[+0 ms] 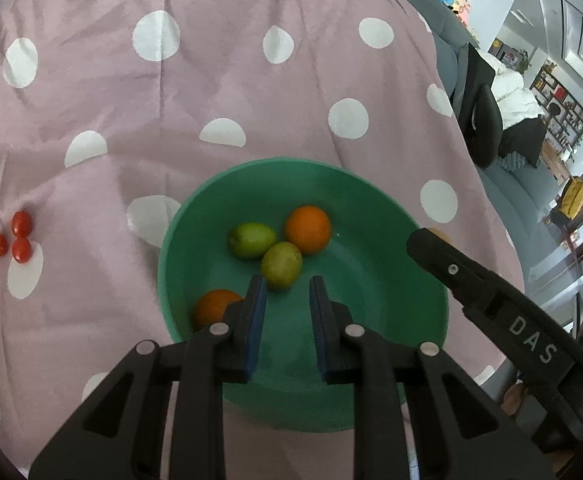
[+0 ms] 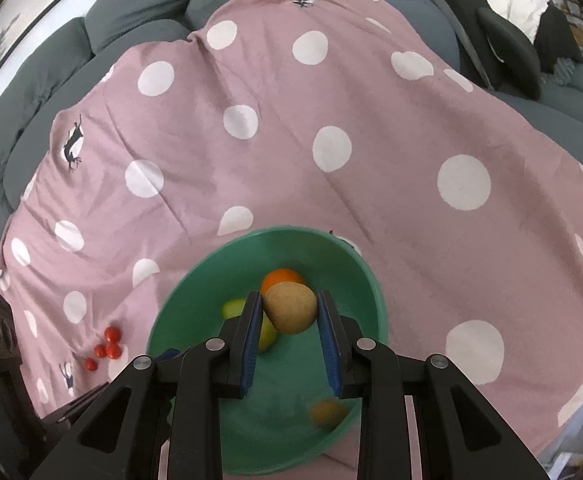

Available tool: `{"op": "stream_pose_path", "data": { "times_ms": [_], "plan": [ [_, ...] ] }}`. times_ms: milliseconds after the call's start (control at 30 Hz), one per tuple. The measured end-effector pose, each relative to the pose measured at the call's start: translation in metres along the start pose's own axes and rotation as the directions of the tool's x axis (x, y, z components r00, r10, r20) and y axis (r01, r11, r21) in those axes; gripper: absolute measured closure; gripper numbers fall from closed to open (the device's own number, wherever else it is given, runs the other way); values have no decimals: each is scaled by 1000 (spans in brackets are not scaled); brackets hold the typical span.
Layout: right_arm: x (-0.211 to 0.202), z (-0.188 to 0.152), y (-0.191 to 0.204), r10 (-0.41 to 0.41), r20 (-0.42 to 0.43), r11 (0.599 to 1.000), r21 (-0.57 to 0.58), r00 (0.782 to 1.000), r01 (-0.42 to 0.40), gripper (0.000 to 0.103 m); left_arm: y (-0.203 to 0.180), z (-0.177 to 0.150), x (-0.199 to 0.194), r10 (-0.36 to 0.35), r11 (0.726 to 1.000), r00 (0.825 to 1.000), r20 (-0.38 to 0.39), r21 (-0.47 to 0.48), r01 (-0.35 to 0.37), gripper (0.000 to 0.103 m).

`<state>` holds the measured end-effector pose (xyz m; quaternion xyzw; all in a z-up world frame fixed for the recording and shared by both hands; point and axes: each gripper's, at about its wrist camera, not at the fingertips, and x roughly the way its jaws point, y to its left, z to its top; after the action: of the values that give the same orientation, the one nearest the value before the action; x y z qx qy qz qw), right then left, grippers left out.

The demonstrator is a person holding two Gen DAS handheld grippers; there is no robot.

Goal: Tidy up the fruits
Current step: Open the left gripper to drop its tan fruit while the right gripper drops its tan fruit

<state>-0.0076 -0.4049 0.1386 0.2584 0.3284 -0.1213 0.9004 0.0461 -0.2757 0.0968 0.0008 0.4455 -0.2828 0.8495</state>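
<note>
A green bowl (image 1: pixel 171 240) sits on a pink dotted cloth. In it lie two oranges (image 1: pixel 307 230) (image 1: pixel 213 310) and two green fruits (image 1: pixel 251 240) (image 1: pixel 281 264). My left gripper (image 1: pixel 287 286) hangs over the bowl's near side, shut to a narrow gap with nothing between its blue pads. My right gripper (image 2: pixel 289 300) is shut on a round tan-brown fruit (image 2: pixel 291 312), held above the bowl (image 2: pixel 195 280). Beneath it an orange (image 2: pixel 281 276) and a green fruit (image 2: pixel 231 308) show. Its black arm (image 1: pixel 491 300) enters the left wrist view from the right.
Several cherry tomatoes (image 1: pixel 15 240) (image 2: pixel 107 344) lie on the cloth (image 1: pixel 211 80) left of the bowl. The cloth covers a grey sofa (image 2: pixel 131 12) and drops off at the right. A black chair (image 1: pixel 479 120) stands beyond that edge.
</note>
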Motion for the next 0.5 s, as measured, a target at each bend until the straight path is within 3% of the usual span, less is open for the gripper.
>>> {"op": "stream_pose_path", "data": {
  "times_ms": [500],
  "plan": [
    [12, -1, 1, -25, -38, 1000, 2, 999, 25, 73, -2, -5, -1, -5, 1000, 1000, -8, -3, 5, 83]
  ]
}}
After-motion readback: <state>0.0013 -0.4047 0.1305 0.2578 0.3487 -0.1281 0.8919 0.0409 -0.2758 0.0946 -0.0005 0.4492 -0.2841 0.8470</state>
